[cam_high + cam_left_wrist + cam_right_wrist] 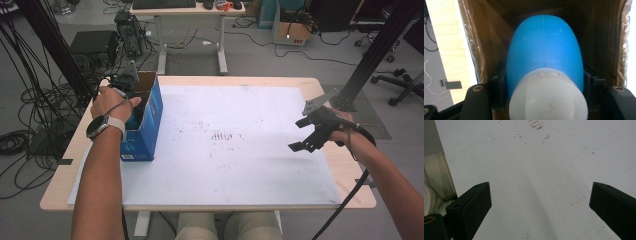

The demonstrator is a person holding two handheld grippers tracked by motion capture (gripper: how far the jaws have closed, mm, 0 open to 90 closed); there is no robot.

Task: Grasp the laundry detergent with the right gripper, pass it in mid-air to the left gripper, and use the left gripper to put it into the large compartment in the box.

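Black fingers (496,92) of the left gripper (125,82) close on a blue bottle (545,52) with a white cap (547,96), pressing its sides from left and right. The bottle sits down inside an open blue cardboard box (150,120), whose brown inner walls rise on both sides in the left gripper view. That box stands at the left edge of the table (320,87), on the white sheet (240,165) that covers most of the pale wooden top.

Over on the other side, the right gripper (312,137) hangs just above the sheet near the table's right edge, its fingers (471,205) spread wide with nothing between them; bare white surface lies below in the right gripper view. The sheet is scuffed, with a patch of small dark marks (221,136) near its middle and faint smears round about.

Beyond the table the floor is grey, strewn with black cables (30,105) at the left. A second desk (187,10) with a keyboard stands at the far side, a cardboard carton (292,32) beside it, and the base of an office chair (402,82) shows at the right. Dark metal struts (377,47) slant down on both sides.
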